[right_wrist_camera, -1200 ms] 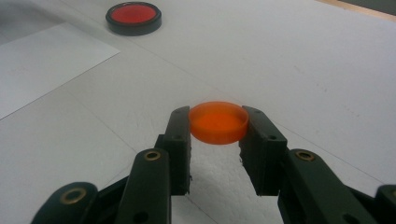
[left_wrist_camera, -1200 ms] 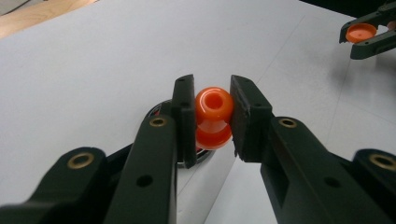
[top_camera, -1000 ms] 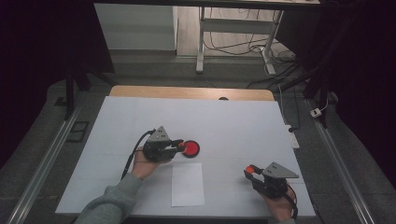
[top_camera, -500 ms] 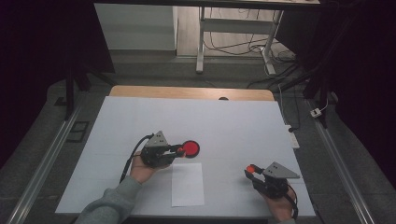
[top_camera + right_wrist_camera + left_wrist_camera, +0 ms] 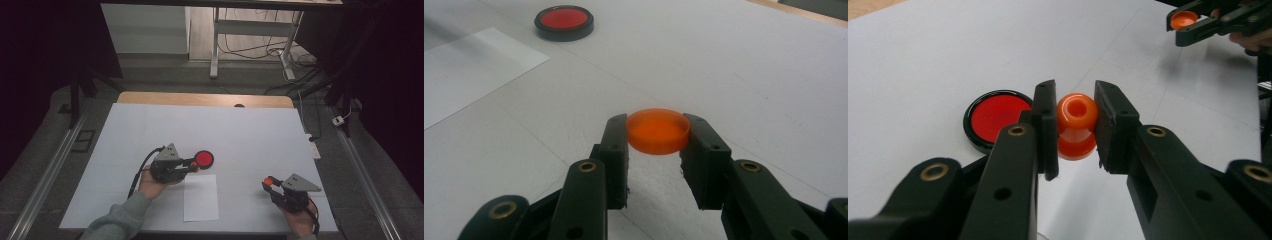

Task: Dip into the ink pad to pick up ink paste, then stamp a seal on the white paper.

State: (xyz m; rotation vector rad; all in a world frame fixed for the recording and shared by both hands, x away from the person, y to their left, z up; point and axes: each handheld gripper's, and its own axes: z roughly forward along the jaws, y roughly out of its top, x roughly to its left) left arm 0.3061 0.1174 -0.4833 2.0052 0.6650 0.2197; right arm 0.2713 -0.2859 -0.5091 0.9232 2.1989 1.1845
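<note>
My left gripper (image 5: 1076,126) is shut on a small orange knob-shaped piece (image 5: 1077,125) with a hole in its top, held just above the white table. Beside it lies a round black-rimmed red ink pad (image 5: 997,116), seen in the high view as the red pad (image 5: 204,159) right of the left gripper (image 5: 189,164). My right gripper (image 5: 657,131) is shut on a flat orange round cap (image 5: 658,130). In the high view the right gripper (image 5: 268,183) sits near the table's front right, the orange cap (image 5: 269,181) at its tip.
A white sheet of paper (image 5: 200,197) lies on the white table cover (image 5: 225,130) between the two hands, near the front edge. A bare wooden strip (image 5: 200,99) runs along the far edge. Metal rails flank the table; cables lie on the floor beyond.
The left hand with its orange piece has shifted slightly toward me and left, away from the red pad. The right hand holds still.
</note>
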